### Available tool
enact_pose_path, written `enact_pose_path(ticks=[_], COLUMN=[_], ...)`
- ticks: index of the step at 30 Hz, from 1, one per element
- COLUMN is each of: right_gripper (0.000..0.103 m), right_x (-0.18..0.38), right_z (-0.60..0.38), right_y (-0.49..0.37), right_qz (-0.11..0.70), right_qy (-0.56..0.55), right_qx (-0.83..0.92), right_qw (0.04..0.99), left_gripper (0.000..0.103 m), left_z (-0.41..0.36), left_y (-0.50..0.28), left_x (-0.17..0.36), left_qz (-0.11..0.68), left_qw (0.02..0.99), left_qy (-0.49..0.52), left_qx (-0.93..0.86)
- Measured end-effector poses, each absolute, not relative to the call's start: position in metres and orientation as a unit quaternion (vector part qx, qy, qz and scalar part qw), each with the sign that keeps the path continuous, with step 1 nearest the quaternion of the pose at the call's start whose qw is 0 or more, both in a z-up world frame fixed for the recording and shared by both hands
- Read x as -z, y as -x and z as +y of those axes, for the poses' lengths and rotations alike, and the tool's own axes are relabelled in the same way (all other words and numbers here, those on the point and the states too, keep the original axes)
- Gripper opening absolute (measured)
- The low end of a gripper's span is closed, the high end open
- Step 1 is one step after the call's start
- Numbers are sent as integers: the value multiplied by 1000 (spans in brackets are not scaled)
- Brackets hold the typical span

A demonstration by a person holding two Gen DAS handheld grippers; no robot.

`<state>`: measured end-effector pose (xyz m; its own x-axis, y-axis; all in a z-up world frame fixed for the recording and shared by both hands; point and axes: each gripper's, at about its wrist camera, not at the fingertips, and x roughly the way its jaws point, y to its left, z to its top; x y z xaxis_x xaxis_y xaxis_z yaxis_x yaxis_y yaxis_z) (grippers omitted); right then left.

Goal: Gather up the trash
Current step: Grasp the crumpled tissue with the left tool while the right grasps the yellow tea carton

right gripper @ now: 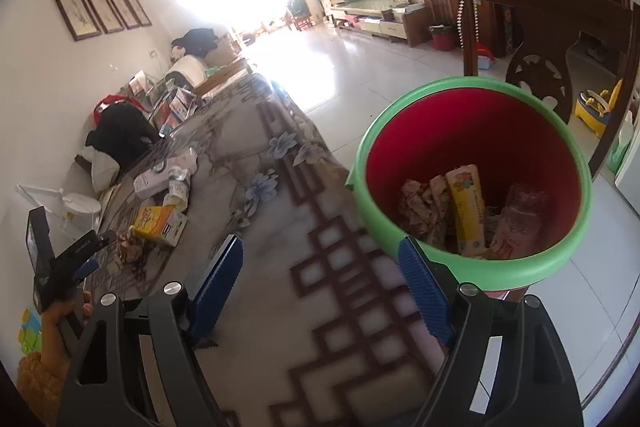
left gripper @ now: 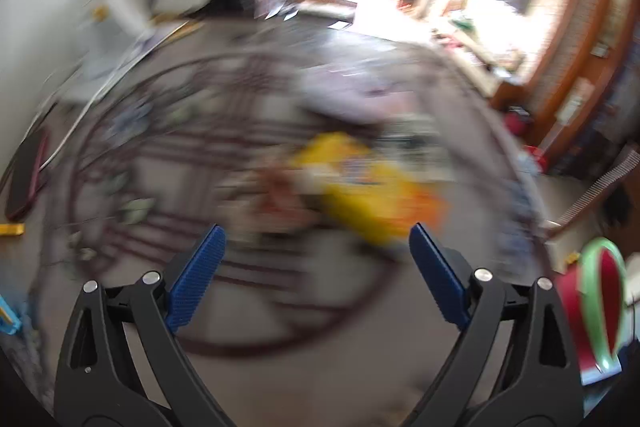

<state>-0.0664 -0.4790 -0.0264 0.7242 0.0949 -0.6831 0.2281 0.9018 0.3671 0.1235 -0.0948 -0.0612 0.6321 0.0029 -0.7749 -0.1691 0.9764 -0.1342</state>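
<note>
Two grippers spread wide, both empty, over the patterned table [right gripper: 280, 219]. Red bin [right gripper: 472, 175] with green rim sits off its edge, wrappers inside. Yellow box [right gripper: 160, 221] lies ahead of left gripper [left gripper: 316, 267]; right gripper [right gripper: 320, 279] beside bin.

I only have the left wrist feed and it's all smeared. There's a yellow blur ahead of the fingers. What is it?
Observer: On the right wrist view it's a yellow box lying on the table, with crumpled wrappers beside it.
Operator: Is the bin filling up?
Observer: The bin holds crumpled paper, a yellow packet and a bottle, all low down in it.
Operator: Is the right gripper carrying anything?
Observer: No, the right gripper is open, with nothing between its fingers, above the table edge next to the bin.
</note>
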Motion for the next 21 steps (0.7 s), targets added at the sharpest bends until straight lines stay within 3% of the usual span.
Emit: enact_pose_path(ticks=[4, 9, 10, 11, 12, 16, 21], right_gripper=[77, 77, 77, 77, 77, 77, 77], right_x=[35, 41, 43, 43, 44, 44, 39], right_z=[-457, -449, -450, -450, -452, -450, -410], right_y=[53, 47, 47, 47, 48, 46, 11], right_qz=[388, 402, 404, 405, 406, 409, 433], right_qy=[-199, -182, -183, -184, -184, -178, -152], right_qx=[22, 25, 26, 27, 27, 26, -47], right_qw=[900, 897, 896, 895, 895, 895, 887], left_gripper=[91, 90, 88, 67, 57, 50, 49], left_z=[-69, -72, -73, -74, -74, -70, -55], left_y=[-147, -167, -170, -173, -175, -163, -100], left_x=[91, 105, 105, 108, 112, 103, 71], left_qz=[475, 475, 478, 484, 494, 486, 468], left_qw=[875, 877, 876, 873, 867, 871, 879], left_qy=[85, 63, 61, 62, 67, 67, 90], left_qx=[-45, -20, -15, -8, -3, 12, 21])
